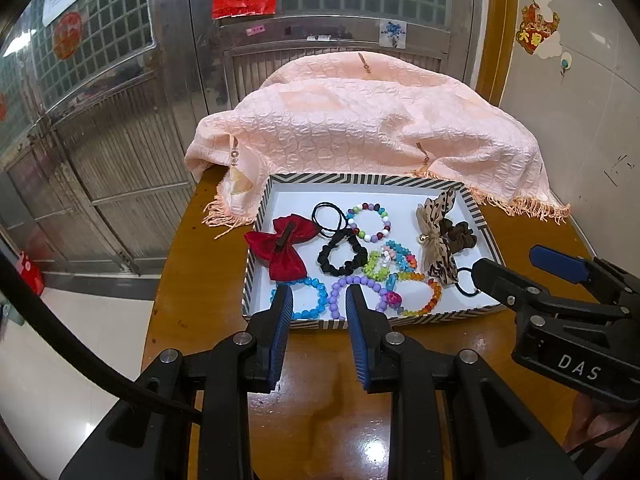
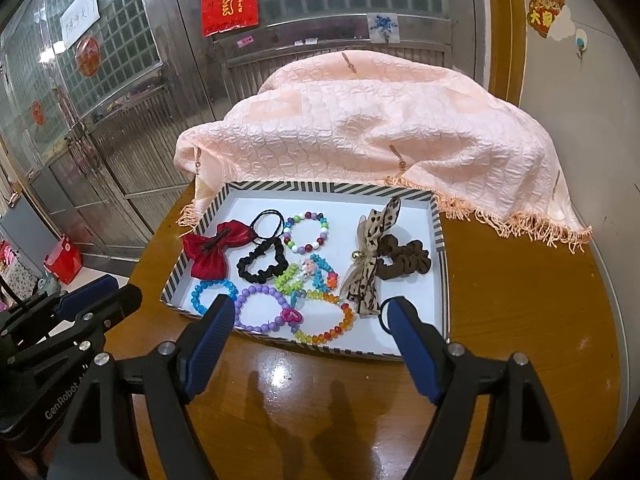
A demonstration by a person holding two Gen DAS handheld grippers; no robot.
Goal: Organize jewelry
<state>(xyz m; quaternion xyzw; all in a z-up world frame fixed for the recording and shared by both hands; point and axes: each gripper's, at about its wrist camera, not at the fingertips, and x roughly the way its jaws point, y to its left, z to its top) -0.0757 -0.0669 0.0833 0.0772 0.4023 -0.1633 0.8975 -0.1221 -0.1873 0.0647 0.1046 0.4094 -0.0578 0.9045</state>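
Wooden surface (image 2: 520, 300) carries the tray (image 2: 438, 220); with both tongs, left tongs (image 1: 318, 300) and right tongs (image 2: 310, 312), released, pinch one bracelet (image 2: 262, 308) near its front edge.

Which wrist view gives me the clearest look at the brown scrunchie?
The right wrist view: the brown scrunchie lies fully exposed beside the leopard bow. In the left wrist view the brown scrunchie is smaller and partly behind that bow.
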